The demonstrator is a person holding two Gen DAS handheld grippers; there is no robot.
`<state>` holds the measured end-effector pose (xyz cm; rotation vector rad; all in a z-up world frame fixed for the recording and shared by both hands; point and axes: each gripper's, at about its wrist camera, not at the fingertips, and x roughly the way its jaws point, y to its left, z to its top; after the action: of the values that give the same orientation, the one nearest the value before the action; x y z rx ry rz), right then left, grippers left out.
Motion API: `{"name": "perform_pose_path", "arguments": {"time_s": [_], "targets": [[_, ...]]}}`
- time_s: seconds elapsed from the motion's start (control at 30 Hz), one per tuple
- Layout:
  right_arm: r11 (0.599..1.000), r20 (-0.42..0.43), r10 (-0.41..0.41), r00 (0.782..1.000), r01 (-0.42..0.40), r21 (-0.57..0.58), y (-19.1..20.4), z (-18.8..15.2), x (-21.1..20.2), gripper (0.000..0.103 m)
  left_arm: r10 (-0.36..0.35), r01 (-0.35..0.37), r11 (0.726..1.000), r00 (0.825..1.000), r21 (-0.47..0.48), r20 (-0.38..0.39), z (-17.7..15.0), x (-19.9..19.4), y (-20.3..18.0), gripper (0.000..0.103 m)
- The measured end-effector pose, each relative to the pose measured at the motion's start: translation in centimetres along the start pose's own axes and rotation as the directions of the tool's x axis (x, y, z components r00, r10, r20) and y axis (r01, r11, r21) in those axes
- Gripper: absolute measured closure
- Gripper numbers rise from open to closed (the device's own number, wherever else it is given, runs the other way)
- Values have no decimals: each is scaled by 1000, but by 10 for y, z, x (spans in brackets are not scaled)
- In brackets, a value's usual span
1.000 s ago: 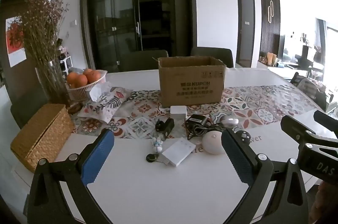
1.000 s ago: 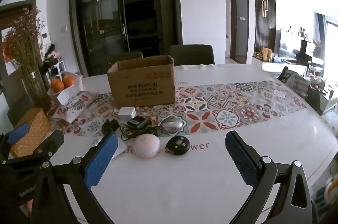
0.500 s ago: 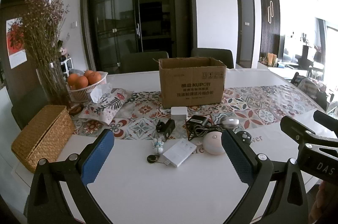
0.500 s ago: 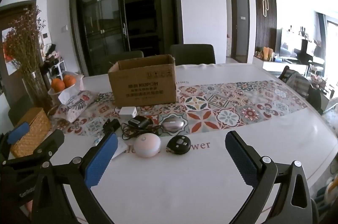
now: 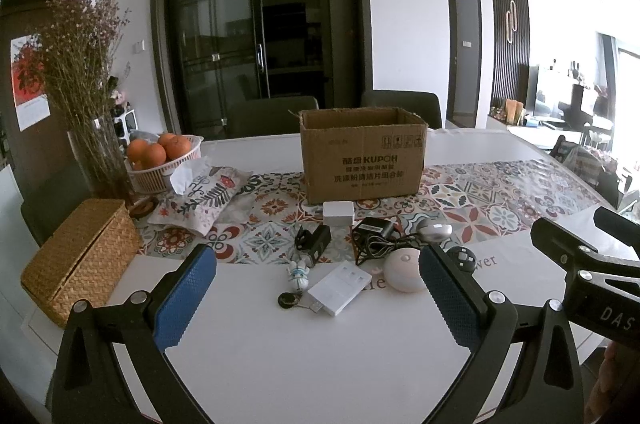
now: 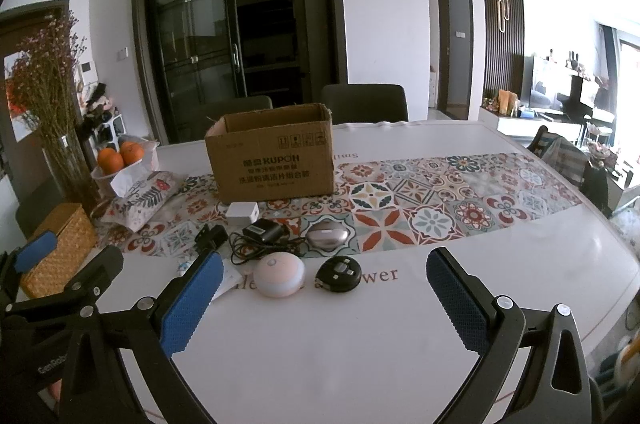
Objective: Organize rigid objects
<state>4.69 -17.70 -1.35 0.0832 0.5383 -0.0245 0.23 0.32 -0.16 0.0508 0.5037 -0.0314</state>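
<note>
My left gripper (image 5: 318,298) hangs above the near part of the white table (image 5: 320,364) with its blue-padded fingers spread wide and nothing between them. My right gripper (image 6: 320,298) is the same: wide apart, empty, low in the frame. Against the pictures from a second ago, little differs; the whole scene sits a touch lower in the left view, so I have only drifted slightly (no object has shifted).

The things to sort lie in a loose cluster at the middle of both views, in front of the open brown cardboard box (image 5: 362,154) that stands on the patterned tile-print runner (image 5: 500,200). Just below the box sits a small white square adapter (image 5: 338,213). Near it are a black plug charger (image 5: 318,244) and a black power brick with coiled cable (image 5: 374,232), and right of those a grey oval mouse-like device (image 5: 434,230). Closer to me, on bare table, lie a flat white rectangular card reader (image 5: 340,287), a pale pink round dome (image 6: 279,276) and a black round remote (image 6: 339,274), the last two side by side.

At the left of the frame stand a woven wicker box (image 5: 80,256), a floral fabric tissue pouch (image 5: 204,196), a white basket of oranges (image 5: 164,160) and a glass vase of dried flowers (image 5: 96,152).
</note>
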Motion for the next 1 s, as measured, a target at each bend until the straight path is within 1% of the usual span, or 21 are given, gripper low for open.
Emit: {"name": "perform_pose_path", "arguments": {"time_s": [1.0], "targets": [[1000, -1, -3, 1000, 3, 0, -1, -1, 0, 0, -10, 10, 1000, 1000, 13, -17, -5, 6, -7, 0]]}}
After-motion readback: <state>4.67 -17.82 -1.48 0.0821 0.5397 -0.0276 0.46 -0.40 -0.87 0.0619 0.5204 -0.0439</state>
